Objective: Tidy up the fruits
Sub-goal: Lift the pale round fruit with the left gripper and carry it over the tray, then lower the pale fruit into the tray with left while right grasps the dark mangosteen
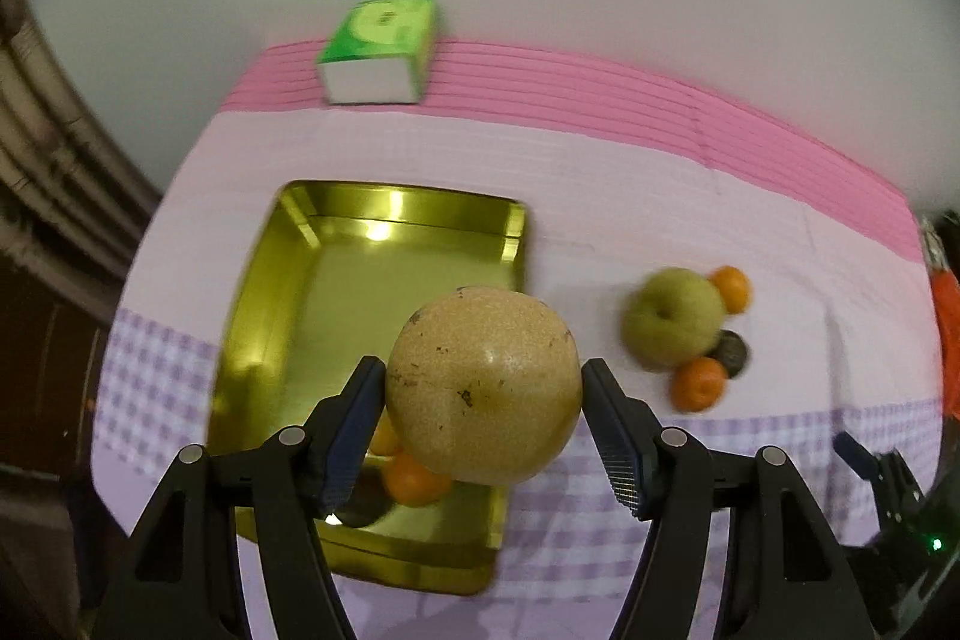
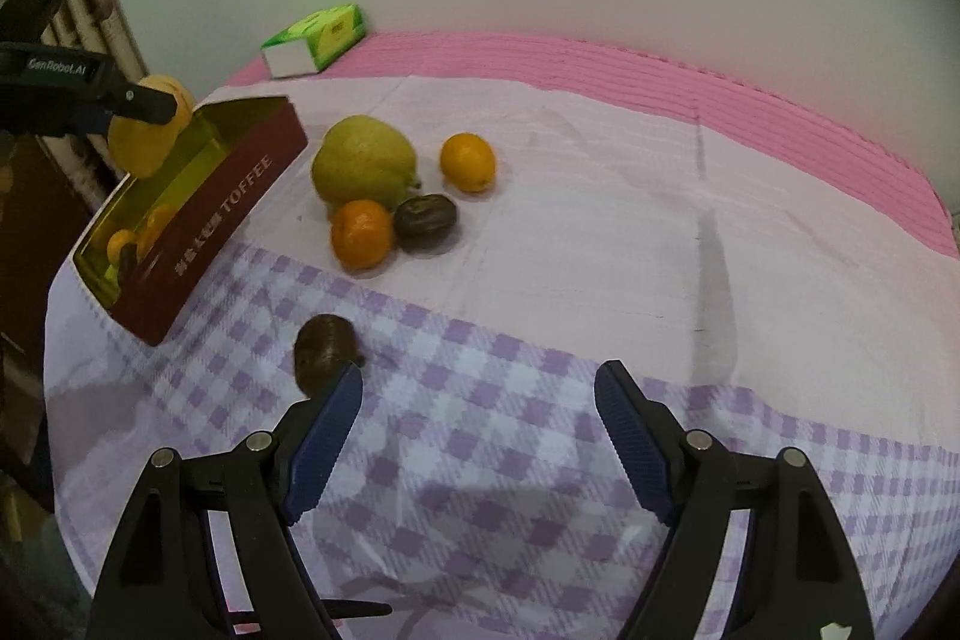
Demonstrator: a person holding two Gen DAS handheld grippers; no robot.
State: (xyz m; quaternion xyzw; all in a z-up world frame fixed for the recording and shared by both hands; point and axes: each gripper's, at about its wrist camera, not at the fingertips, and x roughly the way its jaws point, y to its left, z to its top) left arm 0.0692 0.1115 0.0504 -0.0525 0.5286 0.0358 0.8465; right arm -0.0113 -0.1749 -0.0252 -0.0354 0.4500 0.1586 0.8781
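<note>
My left gripper (image 1: 483, 388) is shut on a speckled tan pear (image 1: 480, 382) and holds it above the gold-lined toffee tin (image 1: 270, 316). The tin holds small oranges (image 1: 414, 478) and a dark fruit. In the right wrist view the pear (image 2: 147, 130) hangs over the tin (image 2: 198, 232). My right gripper (image 2: 480, 394) is open and empty above the checked cloth, with a dark brown fruit (image 2: 324, 349) just beyond its left finger. A green pear (image 2: 363, 160), two oranges (image 2: 362, 232) (image 2: 468, 162) and another dark fruit (image 2: 426, 215) lie in a cluster on the cloth.
A green tissue box (image 2: 315, 37) stands at the table's far edge on the pink stripe. A wall runs behind the table. A radiator (image 2: 90, 10) is at the left. An orange object (image 1: 948, 316) sits at the table's right edge.
</note>
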